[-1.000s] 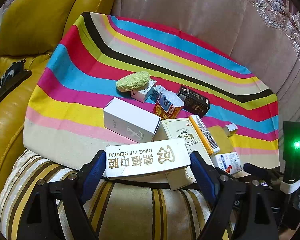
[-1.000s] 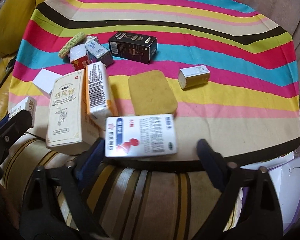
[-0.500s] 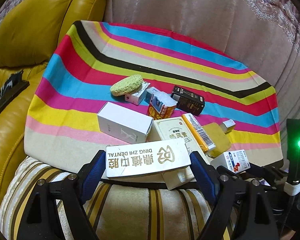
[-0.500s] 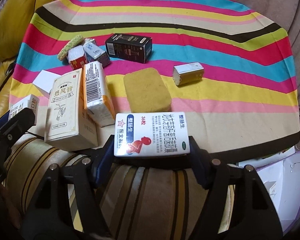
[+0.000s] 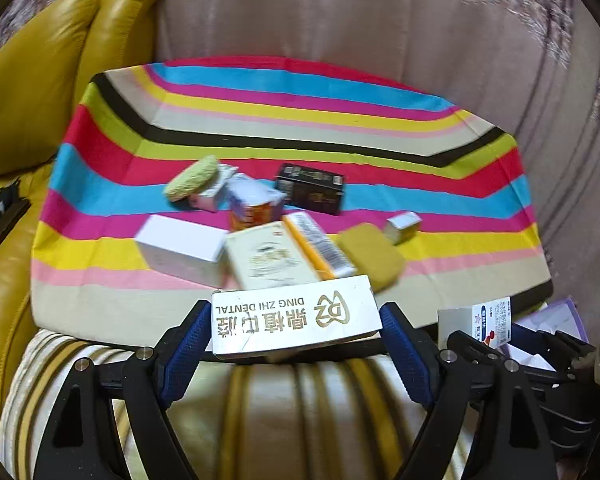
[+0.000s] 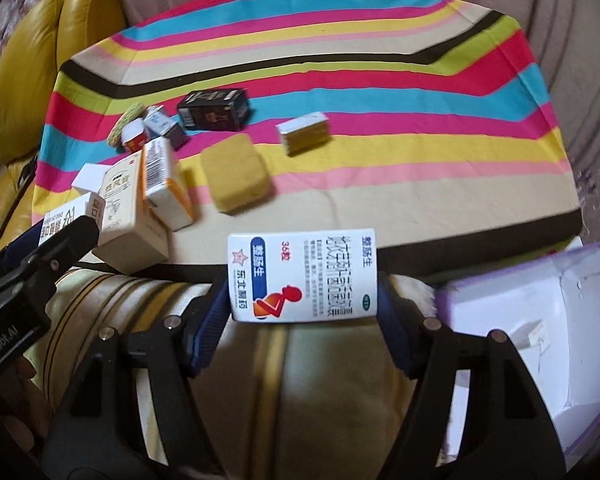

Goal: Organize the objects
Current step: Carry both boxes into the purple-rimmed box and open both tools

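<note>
A: Left gripper [image 5: 296,326] has its blue pads clamped on both ends of the white dental box [image 5: 294,322], lifted over the striped cushion [image 5: 300,408].

B: And just beyond it?

A: A white carton [image 5: 180,248], a cream box [image 5: 268,260] and a yellow sponge [image 5: 370,256] crowd the striped cloth [image 5: 300,120].

B: Over to the right gripper [image 6: 302,300]?

A: Jaws just closed in, now pinching the medicine box [image 6: 302,276] by its ends. To its right sits an open purple-edged box [image 6: 540,340].
</note>
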`<state>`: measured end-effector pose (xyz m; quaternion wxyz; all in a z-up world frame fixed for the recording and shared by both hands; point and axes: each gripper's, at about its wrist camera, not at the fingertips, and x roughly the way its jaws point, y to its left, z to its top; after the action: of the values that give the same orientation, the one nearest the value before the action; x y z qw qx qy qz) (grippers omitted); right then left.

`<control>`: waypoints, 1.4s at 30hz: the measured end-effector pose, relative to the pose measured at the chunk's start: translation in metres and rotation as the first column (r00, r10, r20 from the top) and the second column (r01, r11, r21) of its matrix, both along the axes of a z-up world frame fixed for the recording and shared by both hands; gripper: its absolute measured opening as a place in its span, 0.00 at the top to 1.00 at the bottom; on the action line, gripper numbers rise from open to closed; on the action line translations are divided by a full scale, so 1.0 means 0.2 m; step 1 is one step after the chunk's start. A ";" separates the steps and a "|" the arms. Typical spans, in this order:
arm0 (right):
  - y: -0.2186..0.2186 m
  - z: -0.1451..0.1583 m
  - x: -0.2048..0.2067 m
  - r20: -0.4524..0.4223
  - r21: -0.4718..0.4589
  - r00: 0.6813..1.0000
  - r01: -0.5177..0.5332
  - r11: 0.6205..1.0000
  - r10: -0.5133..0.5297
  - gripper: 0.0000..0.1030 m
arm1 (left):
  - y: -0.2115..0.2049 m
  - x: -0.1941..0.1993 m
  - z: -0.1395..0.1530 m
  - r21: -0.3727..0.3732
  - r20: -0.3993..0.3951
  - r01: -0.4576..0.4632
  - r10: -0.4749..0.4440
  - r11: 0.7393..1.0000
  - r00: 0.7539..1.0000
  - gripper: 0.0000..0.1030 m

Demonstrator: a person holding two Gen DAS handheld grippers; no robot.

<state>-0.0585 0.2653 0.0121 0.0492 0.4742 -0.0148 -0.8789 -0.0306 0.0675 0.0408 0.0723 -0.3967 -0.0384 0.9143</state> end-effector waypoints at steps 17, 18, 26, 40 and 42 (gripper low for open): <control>0.65 -0.03 0.22 0.015 0.009 0.970 0.242 0.970 -0.242 0.30 | 0.48 0.07 0.02 -0.004 0.015 0.237 -0.237 0.972 0.971 0.18; 0.69 -0.04 0.22 0.016 0.008 0.967 0.256 0.967 -0.256 0.30 | 0.51 0.08 0.02 -0.004 0.014 0.252 -0.252 0.968 0.968 0.18; 0.98 0.02 0.30 -0.009 0.033 0.924 0.382 0.924 -0.382 0.30 | 0.81 0.13 0.03 0.003 0.004 0.402 -0.402 0.916 0.916 0.18; 1.08 0.06 0.33 -0.047 0.029 0.901 0.433 0.901 -0.432 0.13 | 1.07 0.15 0.01 0.081 0.023 0.547 -0.550 0.833 0.835 0.13; 1.08 0.06 0.32 -0.040 0.029 0.901 0.433 0.901 -0.432 0.13 | 1.03 0.14 0.01 0.110 0.024 0.531 -0.536 0.841 0.844 0.13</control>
<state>0.0059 0.4812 0.0245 -0.1555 0.4455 -0.1023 -0.8757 -0.0025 0.2736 0.0431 0.3422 -0.4118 0.0263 0.8442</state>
